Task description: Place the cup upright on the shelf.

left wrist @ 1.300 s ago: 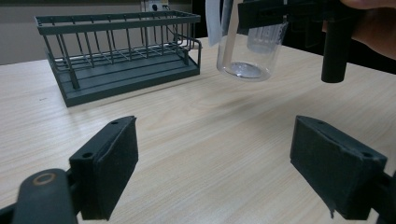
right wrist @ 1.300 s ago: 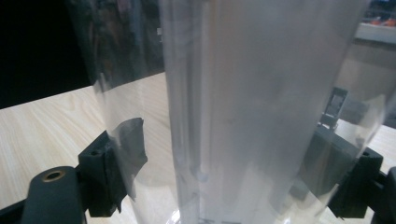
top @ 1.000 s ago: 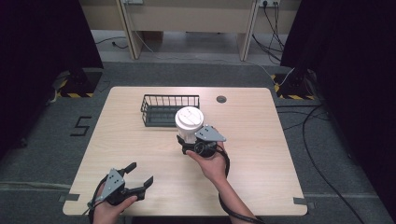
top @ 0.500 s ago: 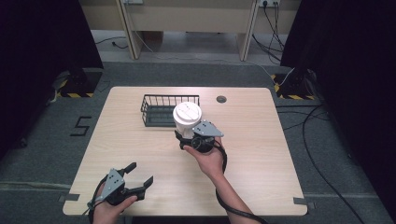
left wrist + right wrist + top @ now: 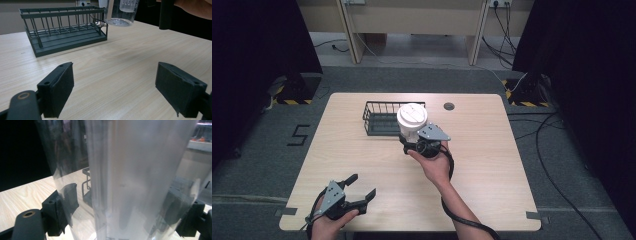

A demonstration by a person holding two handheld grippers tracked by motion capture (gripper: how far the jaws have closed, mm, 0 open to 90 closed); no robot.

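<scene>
So, the right gripper (image 5: pixel 413 141) has the clear plastic cup (image 5: pixel 412 121) clamped between its jaws, near the middle of the high view; the cup's white lid faces up at the camera, and in the right gripper view the see-through wall (image 5: pixel 140 180) stands right between the two black pads, which press it from either side. From the left gripper view, the cup's base (image 5: pixel 117 22) hangs in the upper middle of the frame, clear of the wood, so I judge the pick-up done and the cup lifted off the tabletop (image 5: pixel 492 150); it sits just at the right-hand end of the dark wire basket (image 5: pixel 384 119), which lies a little above centre in the high view; whether the cup's edge is already over the basket's rim or just beside it, I cannot tell.

Meanwhile the left gripper (image 5: pixel 357 192) waits at the lower left of the high view, its jaws spread wide with nothing between them, only bare wood showing in its own view; it looks idle to me.

What remains, as I read it, is the carry's last bit and the set-down: bringing the cup over the basket, lowering it inside, and letting go; the basket (image 5: pixel 65 27) looks empty so far, so none of that is done yet.
</scene>
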